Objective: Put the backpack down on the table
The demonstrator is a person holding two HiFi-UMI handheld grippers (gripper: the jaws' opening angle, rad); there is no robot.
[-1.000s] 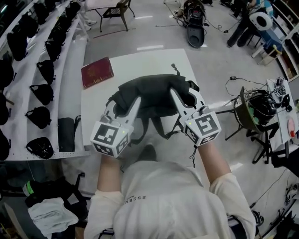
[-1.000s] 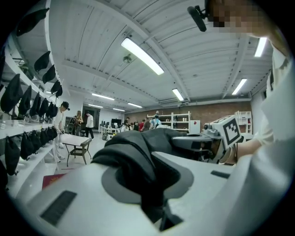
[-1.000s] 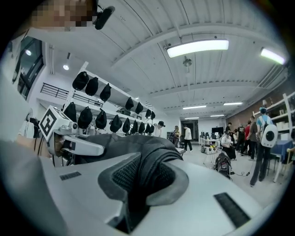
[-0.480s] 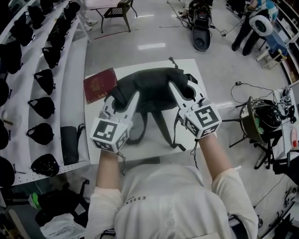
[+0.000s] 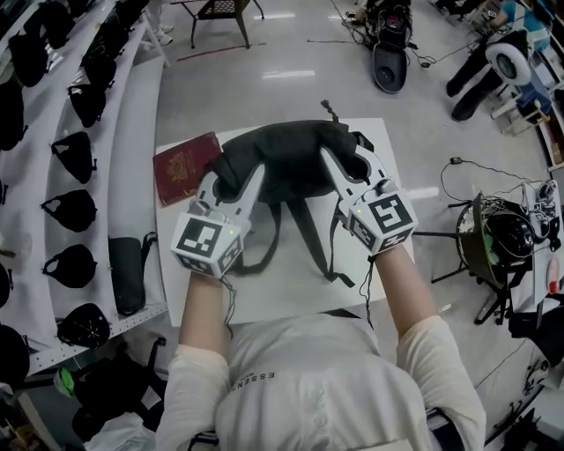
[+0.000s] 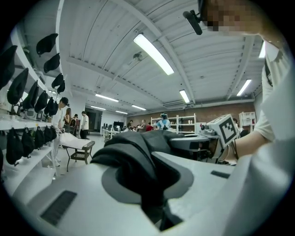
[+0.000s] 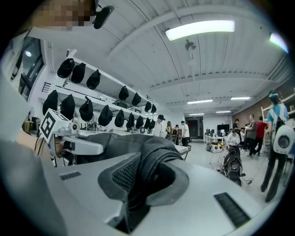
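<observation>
The black backpack [image 5: 291,158] hangs between both grippers over the far half of the white table [image 5: 264,286]. Its straps [image 5: 304,233] trail toward the near edge. I cannot tell whether its bottom touches the tabletop. My left gripper [image 5: 233,181] is shut on a fold of the backpack's left side [image 6: 133,154], with fabric bunched between the jaws. My right gripper [image 5: 346,163] is shut on the right side, where a thick padded fold [image 7: 150,168] fills its jaws. Each gripper shows in the other's view, the right gripper [image 6: 220,131] and the left gripper [image 7: 64,138].
A dark red book [image 5: 187,165] lies on the table's far left corner, beside the backpack. White shelves [image 5: 132,132] with black bags run along the left. A stand with a helmet [image 5: 498,233] is at the right; a chair [image 5: 225,13] and people stand beyond.
Both grippers have carried the backpack forward, from the table's near edge to over its far half. The person has come up against the table.
</observation>
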